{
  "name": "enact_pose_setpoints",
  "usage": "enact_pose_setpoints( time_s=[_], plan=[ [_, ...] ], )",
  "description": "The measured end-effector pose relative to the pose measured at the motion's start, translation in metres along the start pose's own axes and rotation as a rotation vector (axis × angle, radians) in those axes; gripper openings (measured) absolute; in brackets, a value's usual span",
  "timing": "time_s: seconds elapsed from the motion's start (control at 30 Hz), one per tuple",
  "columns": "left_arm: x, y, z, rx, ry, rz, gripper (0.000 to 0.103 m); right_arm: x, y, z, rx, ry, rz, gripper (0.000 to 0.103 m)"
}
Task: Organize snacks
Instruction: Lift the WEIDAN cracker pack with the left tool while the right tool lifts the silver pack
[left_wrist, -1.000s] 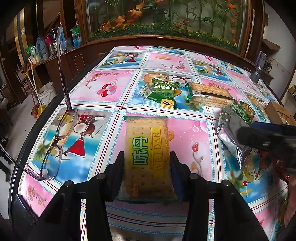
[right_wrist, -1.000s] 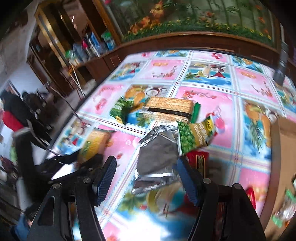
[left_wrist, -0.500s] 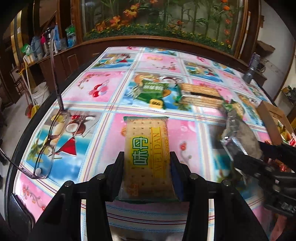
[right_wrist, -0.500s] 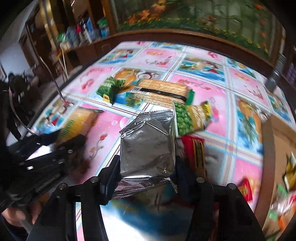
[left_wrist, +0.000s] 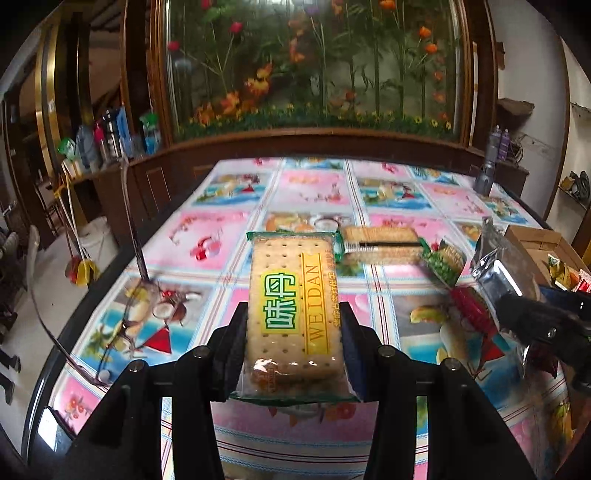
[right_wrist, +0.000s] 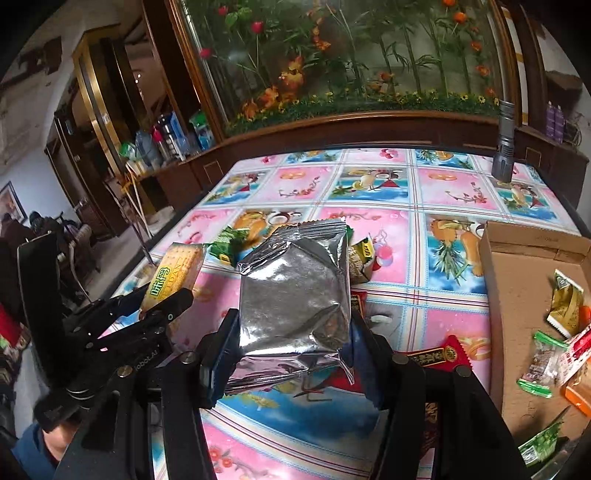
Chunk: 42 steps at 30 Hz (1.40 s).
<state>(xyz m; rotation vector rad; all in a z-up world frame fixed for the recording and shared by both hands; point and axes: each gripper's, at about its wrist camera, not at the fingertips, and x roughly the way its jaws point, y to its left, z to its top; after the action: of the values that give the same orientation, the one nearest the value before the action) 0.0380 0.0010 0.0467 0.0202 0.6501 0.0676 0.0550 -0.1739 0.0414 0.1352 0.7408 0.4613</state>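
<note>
My left gripper (left_wrist: 293, 354) is shut on a yellow WEIDAN cracker pack (left_wrist: 291, 306) and holds it lifted above the table; the pack also shows in the right wrist view (right_wrist: 173, 277). My right gripper (right_wrist: 291, 350) is shut on a silver foil snack bag (right_wrist: 293, 295), lifted too; the bag also shows in the left wrist view (left_wrist: 506, 266). A cardboard box (right_wrist: 517, 280) at the right holds several small snack packets. On the table lie a long cracker pack (left_wrist: 380, 242), a green pea bag (left_wrist: 443, 262) and a red packet (right_wrist: 447, 354).
The flowered tablecloth (right_wrist: 443, 192) covers the table. Eyeglasses (left_wrist: 125, 325) lie near the left edge. A grey flashlight (right_wrist: 504, 144) stands at the far right corner. A wooden cabinet with plants runs behind the table. A green snack bag (right_wrist: 229, 240) lies mid-table.
Both grippers have risen and tilted up with their packs. The right gripper closed on the silver bag and lifted it off the table.
</note>
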Motion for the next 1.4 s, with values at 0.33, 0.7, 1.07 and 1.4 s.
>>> enact_pose_setpoints(
  time_s=[0.33,0.7,1.07,1.4],
  plan=[
    [-0.008,-0.004,0.001,0.023,-0.039,0.011,0.045,0.002,0.0,-0.002,0.0,-0.001,0.008,0.062],
    [-0.011,-0.008,0.0,0.038,-0.056,0.022,0.045,0.002,0.002,-0.002,-0.011,-0.006,0.009,0.062],
    [-0.016,-0.009,-0.001,0.05,-0.076,0.035,0.045,0.001,0.003,-0.003,-0.014,-0.008,0.007,0.062],
    [-0.02,-0.01,0.0,0.058,-0.095,0.036,0.045,0.0,0.002,-0.002,-0.015,-0.012,0.004,0.062]
  ],
)
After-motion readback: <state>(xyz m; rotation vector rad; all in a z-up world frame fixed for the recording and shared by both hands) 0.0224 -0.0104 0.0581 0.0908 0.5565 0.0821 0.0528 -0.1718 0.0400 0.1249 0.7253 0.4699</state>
